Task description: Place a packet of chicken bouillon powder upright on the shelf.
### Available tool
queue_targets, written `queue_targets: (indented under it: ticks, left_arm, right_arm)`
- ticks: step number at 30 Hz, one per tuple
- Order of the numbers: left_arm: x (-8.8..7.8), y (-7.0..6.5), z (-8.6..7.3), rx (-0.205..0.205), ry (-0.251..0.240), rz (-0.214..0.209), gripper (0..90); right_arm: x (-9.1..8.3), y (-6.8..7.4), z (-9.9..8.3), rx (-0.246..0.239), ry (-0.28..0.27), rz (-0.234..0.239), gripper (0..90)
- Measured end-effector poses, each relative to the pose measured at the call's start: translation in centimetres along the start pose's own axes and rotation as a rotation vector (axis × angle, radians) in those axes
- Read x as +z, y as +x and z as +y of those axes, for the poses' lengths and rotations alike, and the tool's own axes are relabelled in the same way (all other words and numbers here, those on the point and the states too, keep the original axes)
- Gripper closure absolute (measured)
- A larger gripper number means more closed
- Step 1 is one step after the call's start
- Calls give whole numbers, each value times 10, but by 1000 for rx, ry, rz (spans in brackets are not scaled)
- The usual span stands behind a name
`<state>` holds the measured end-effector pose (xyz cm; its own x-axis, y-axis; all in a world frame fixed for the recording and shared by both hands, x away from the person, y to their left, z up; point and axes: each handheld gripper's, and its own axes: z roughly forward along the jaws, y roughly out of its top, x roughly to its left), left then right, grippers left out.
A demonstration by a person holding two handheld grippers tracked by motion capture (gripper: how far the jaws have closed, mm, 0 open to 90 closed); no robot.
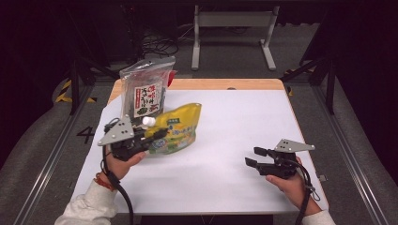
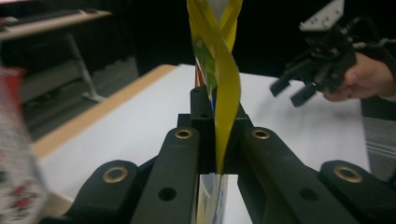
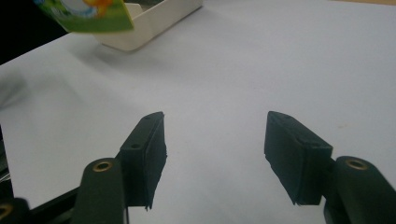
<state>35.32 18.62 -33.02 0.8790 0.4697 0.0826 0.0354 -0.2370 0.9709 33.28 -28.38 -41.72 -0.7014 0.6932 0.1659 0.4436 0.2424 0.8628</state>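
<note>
The right gripper hangs over the white table, its two black jaws spread wide with nothing between them. At the top left, a green and yellow pouch corner overlaps a white tray.

Yellow pouch: top and bottom cut off by the left gripper view's edges.
Dark bag: blurred, cropped at left.
White tray: cropped at top.

The floor left of the table carries a painted "4". The dark bag and the yellow pouch have printed labels, too small to read.
</note>
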Motion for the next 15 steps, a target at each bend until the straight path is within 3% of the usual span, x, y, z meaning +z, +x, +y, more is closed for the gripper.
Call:
queue_targets:
  ticks: [5,9,15]
  left_arm:
    - [-25,18,5,-9,-54,71,874]
    - [-38,30,3,1,-51,115,874]
    - [-39,47,-6,27,2,142,873]
  right_arm:
    - [2,0,-1,4,8,1,372]
    - [4,0,-1,2,14,0,371]
    - [8,0,-3,11,27,9,363]
